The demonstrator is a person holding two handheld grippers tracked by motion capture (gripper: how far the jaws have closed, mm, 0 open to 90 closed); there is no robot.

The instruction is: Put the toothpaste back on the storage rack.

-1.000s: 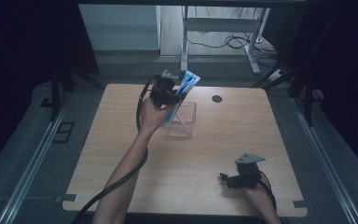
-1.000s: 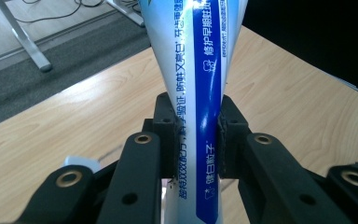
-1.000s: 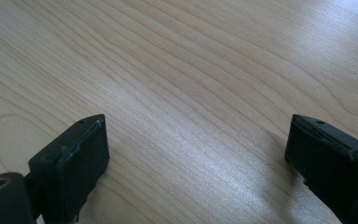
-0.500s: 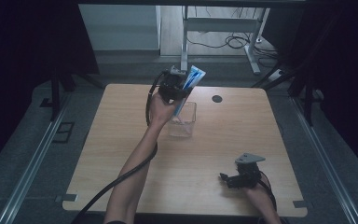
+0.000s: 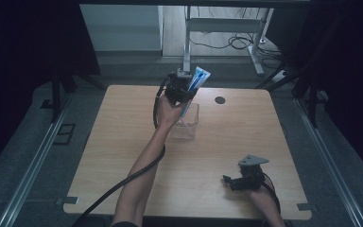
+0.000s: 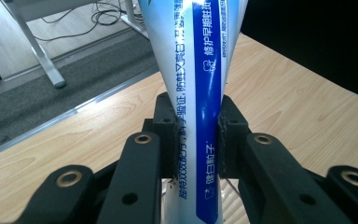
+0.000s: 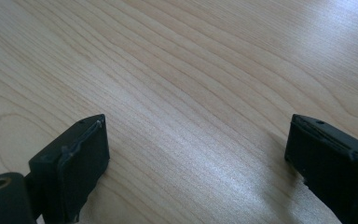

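Note:
My left gripper [image 5: 181, 89] is shut on a blue and white toothpaste tube [image 5: 200, 77] and holds it tilted over the far rim of a clear plastic box [image 5: 187, 126] on the wooden table [image 5: 246, 132]. The tube's lower end reaches down into the box. In the left gripper view both pads press the tube [image 6: 200, 84] at its narrow part, the left gripper [image 6: 196, 128] gripping it from either side. My right gripper [image 5: 230, 181] rests on the table near the front right edge. Its jaws stand wide apart, right gripper [image 7: 196, 149], with bare wood between them.
A small black round cap [image 5: 220, 100] sits in the tabletop behind and right of the box. Beyond the far edge stand a metal desk leg [image 5: 186, 47] and floor cables [image 5: 238, 41]. Metal rails run along both sides of the table.
The left hand has carried the tube a little to the right and slightly lower, over the clear box. The right gripper has stayed put.

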